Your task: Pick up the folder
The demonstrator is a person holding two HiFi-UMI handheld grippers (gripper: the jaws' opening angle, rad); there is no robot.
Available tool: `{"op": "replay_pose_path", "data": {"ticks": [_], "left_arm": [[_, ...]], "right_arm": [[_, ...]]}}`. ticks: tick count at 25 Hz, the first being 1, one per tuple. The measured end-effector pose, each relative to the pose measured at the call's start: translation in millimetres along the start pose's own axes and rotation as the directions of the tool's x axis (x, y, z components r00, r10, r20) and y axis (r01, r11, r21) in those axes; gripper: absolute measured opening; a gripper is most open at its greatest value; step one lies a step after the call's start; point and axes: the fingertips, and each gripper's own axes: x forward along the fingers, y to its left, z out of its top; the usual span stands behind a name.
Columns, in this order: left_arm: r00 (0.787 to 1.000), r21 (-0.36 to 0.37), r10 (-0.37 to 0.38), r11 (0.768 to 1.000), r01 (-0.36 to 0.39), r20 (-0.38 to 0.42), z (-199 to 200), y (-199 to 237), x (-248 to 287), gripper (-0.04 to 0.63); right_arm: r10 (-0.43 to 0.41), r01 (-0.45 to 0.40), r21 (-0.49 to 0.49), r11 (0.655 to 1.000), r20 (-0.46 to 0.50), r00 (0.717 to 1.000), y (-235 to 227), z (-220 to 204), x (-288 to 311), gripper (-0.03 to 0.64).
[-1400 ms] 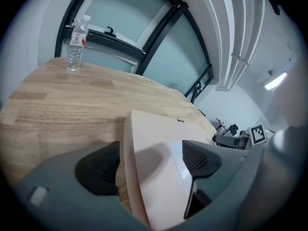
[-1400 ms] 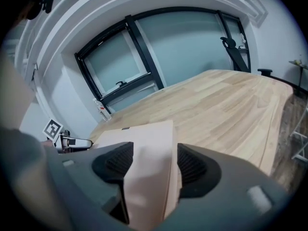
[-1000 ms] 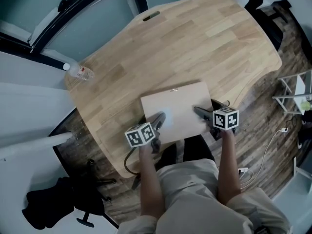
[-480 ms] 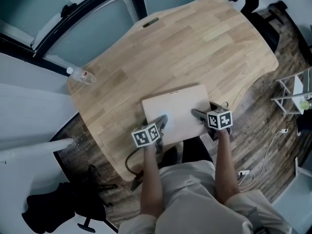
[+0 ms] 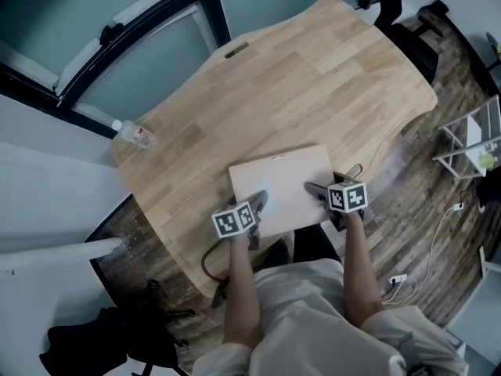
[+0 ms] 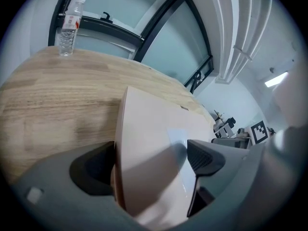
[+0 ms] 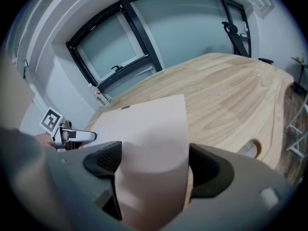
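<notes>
The pale beige folder (image 5: 283,180) lies at the near edge of the wooden table (image 5: 313,77), its near part reaching past the rim toward the person. My left gripper (image 5: 256,207) is shut on the folder's near left corner. My right gripper (image 5: 316,189) is shut on its near right side. In the left gripper view the folder (image 6: 154,129) fills the gap between the jaws of the left gripper (image 6: 151,162) and rises at a tilt off the wood. The right gripper view shows the folder (image 7: 149,124) clamped in the right gripper (image 7: 154,165).
A clear water bottle (image 5: 135,134) stands at the table's far left corner, also in the left gripper view as the bottle (image 6: 67,25). A cable slot (image 5: 236,50) is cut near the far edge. A white rack (image 5: 470,139) and cables are on the floor at right.
Both grippers keep their hold on the folder. They and the folder have barely shifted on the table; the head view has moved a little.
</notes>
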Motion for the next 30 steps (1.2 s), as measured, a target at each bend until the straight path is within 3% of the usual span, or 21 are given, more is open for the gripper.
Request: {"op": "replay_pose_path", "data": {"ticks": [21,30], "left_arm": [[1.0,0.094,-0.014,0.995,0.016,-0.02,3.5,-1.4,-18.7,0.459],[0.99,0.175,-0.072,0.983,0.05,0.123,49.9,-34.0,-44.2,0.459]], "right_arm": [[-0.069,0.069,0.003,0.998,0.091,0.994,19.2,-12.7,-19.8,0.431],[-0.061,0.079,-0.064,0.995,0.245,0.968,32.6,37.4,-58.3,0.431]]}}
